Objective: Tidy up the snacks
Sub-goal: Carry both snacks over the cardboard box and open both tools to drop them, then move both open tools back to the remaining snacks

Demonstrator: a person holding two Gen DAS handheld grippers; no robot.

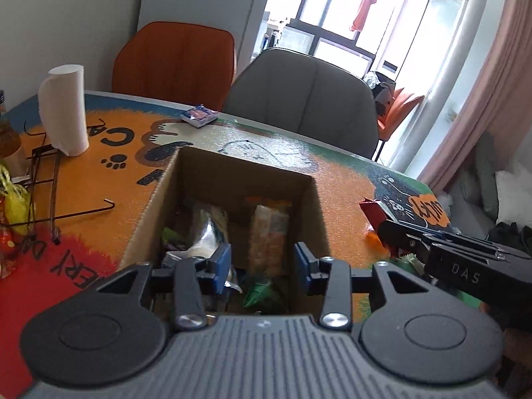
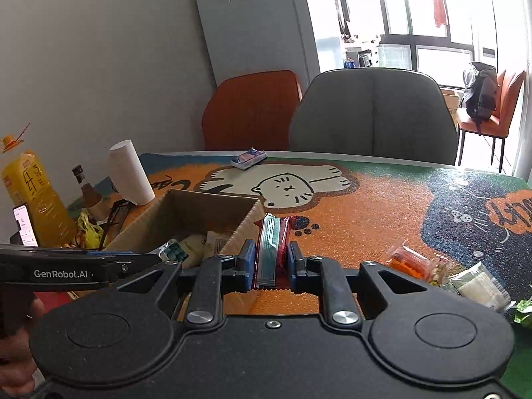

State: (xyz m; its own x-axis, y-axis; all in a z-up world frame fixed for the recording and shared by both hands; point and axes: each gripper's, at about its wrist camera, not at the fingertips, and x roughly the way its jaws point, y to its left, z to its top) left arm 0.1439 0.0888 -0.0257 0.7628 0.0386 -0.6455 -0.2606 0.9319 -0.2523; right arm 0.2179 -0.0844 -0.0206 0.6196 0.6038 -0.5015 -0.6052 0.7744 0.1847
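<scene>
An open cardboard box (image 1: 232, 173) stands on the cartoon-cat table mat (image 1: 99, 179) with several snack packets (image 1: 269, 232) lying inside. My left gripper (image 1: 262, 264) hovers over the box's near side, open, with nothing pinched between its blue pads. In the right wrist view, my right gripper (image 2: 271, 262) is shut on a flat red and teal snack packet (image 2: 271, 249), held upright just right of the box (image 2: 199, 212). That packet's red end (image 1: 372, 209) also shows in the left wrist view. Loose snacks lie on the mat to the right: an orange packet (image 2: 412, 262) and a white one (image 2: 478, 286).
A paper towel roll (image 1: 63, 109) and a black wire rack (image 1: 43, 179) sit left of the box. A small blue pack (image 2: 249, 159) lies at the far edge. An oil bottle (image 2: 36, 199) and a phone (image 2: 25, 226) stand far left. Two chairs (image 2: 372, 116) face the table's far side.
</scene>
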